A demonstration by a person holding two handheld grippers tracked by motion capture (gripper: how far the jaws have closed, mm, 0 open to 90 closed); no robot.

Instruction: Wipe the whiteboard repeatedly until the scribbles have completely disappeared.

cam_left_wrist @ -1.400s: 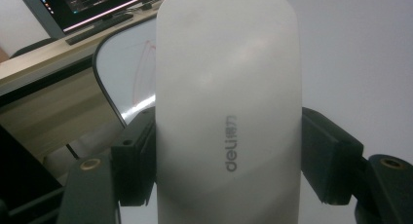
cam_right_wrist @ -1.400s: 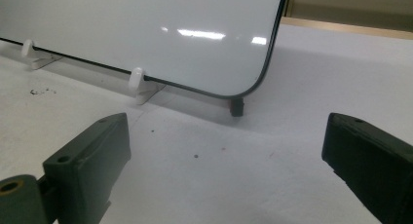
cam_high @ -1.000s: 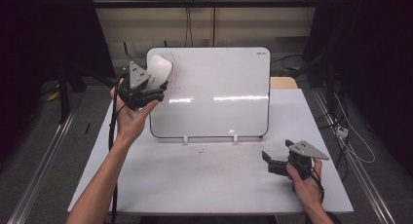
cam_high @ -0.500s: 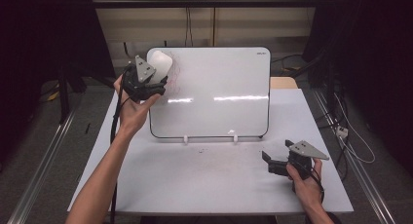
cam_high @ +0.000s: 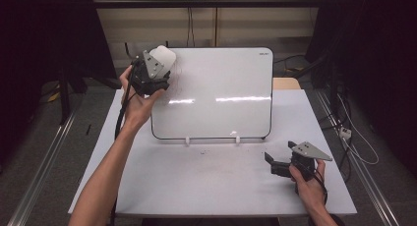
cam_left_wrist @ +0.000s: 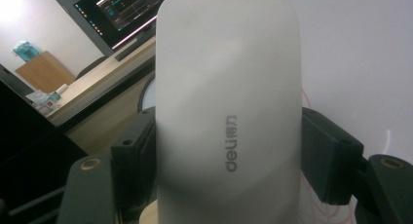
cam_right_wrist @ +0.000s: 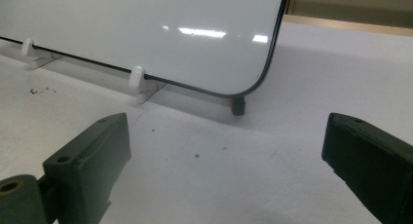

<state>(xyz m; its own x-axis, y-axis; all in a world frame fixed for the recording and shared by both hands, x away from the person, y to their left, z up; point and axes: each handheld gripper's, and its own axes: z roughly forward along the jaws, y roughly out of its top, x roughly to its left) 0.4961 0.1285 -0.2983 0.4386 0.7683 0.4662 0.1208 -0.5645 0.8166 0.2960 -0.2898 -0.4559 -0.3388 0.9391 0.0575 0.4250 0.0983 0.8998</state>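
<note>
High view: the left tool (cam_high: 156, 69) is clenched on a white eraser (cam_high: 163, 56) and presses it to the upper left corner of the whiteboard (cam_high: 221, 88), which stands propped near the far edge of the bench (cam_high: 206, 182). The right tool (cam_high: 275, 163) rests released, jaws apart and holding nothing, near the bench's right front corner. Most of the whiteboard looks clean from above; I judge the wiping well along, with only faint marks beside the eraser left to clear. Left gripper view brings out what the high view cannot: thin red pen strokes (cam_left_wrist: 311, 204) on the board just beside the eraser (cam_left_wrist: 229, 112), and the brand lettering on its back, with both jaws pressed to its sides. Right gripper view adds the board's lower corner (cam_right_wrist: 234, 95), its white clip feet (cam_right_wrist: 139, 78) and dark specks on the bench (cam_right_wrist: 39, 91).
</note>
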